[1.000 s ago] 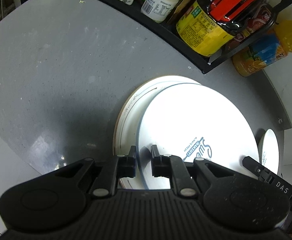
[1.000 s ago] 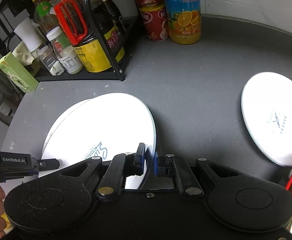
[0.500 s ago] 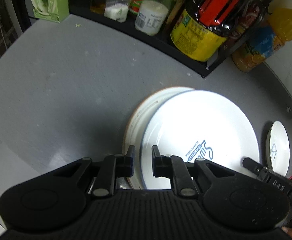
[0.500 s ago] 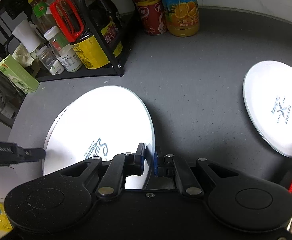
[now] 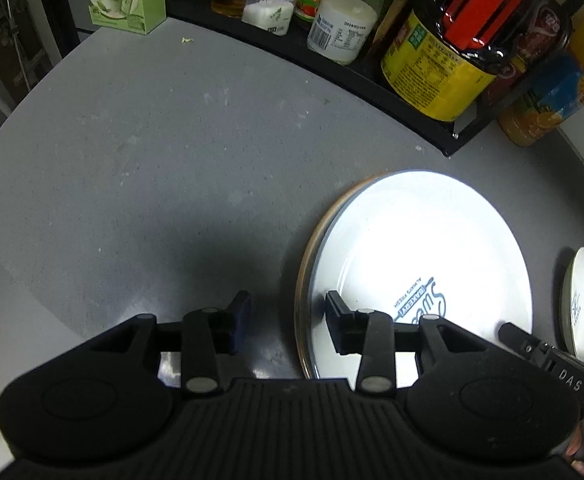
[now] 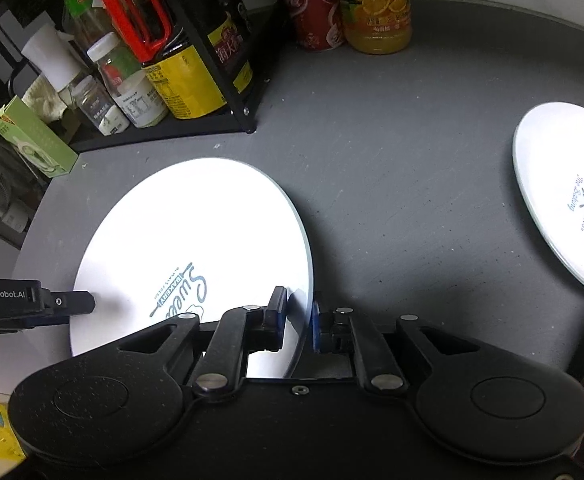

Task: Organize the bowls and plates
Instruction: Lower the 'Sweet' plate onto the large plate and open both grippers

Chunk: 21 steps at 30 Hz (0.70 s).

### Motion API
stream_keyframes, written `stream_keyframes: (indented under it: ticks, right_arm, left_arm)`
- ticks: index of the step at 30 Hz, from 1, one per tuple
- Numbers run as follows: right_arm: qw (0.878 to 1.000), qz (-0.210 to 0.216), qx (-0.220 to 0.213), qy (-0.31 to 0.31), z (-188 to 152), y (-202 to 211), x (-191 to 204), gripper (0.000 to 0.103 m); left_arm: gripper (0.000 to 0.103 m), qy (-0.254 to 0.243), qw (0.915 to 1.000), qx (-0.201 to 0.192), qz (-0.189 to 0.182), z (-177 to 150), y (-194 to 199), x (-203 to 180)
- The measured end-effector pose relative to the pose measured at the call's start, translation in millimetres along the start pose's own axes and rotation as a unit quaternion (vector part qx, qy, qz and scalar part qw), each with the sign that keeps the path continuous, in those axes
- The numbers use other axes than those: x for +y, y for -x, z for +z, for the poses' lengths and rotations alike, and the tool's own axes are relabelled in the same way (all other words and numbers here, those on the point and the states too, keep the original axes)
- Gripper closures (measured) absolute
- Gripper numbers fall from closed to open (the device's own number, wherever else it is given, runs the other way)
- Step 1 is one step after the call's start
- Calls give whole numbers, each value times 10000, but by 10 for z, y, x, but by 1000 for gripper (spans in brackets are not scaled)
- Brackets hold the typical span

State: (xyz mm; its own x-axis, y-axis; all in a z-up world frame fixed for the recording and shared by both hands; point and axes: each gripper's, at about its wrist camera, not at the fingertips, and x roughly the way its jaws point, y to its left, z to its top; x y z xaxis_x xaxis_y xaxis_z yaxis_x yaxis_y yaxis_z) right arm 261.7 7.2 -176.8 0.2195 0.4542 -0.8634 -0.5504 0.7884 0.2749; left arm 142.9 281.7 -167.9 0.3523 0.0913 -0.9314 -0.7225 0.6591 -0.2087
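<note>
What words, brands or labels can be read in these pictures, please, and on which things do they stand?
"GenRobot.AI": side of the black left tool.
"DAS": side of the black right tool.
"BAKERY": small white round plate.
"BAKERY" with script "Swee", rest hidden: large white round plate.
Labels on the bottles and the jars in the black wire rack: too small or blurred.

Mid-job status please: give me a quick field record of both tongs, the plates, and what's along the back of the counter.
left tongs: open, straddling the plate stack's near-left edge, gripping nothing
right tongs: shut on large plate's rim
large plate: white, blue bakery print, lying on top of the brown-rimmed plate
small plate: white, apart, off to the right on the counter
back of counter: black rack of bottles and jars, orange juice bottle, red can
</note>
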Motion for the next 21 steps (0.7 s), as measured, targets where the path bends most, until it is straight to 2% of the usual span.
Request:
stream_keyframes:
  ticks: [4, 6, 7, 11, 14, 16, 17, 20, 21]
  right_arm:
    - [10000, -13, 54, -65, 32, -14, 2, 89]
    - [9999, 5, 109, -133, 41, -20, -11, 88]
    - [9998, 24, 146, -164, 36, -22, -18, 84]
    - [9993, 21, 253, -267, 28, -14, -25, 82]
    - [9992, 29, 206, -338, 32, 56, -27, 69]
    - [9993, -96, 114, -331, 36, 120, -24, 44]
    - [9993, -186, 48, -326, 38, 155, -30, 41]
    - [9990, -238, -112, -373, 53, 262, -72, 32]
    - [9987, -256, -170, -411, 60, 302, -87, 23]
  left_arm:
    - [64, 132, 9998, 37, -139, 26, -19, 63]
    - [64, 78, 9999, 12, -85, 24, -7, 48]
    - [64, 50, 10000, -2, -51, 22, -2, 37]
    - [64, 115, 9999, -23, 0, 16, 41, 42]
    - [64, 153, 9999, -71, 16, 37, 109, 50]
    - [60, 139, 9999, -83, -18, 54, 158, 34]
    - [56, 123, 9999, -85, -13, 64, 189, 17]
    - [51, 65, 9998, -155, -91, 76, 282, -53]
    - [49, 27, 9998, -169, -123, 84, 310, -90]
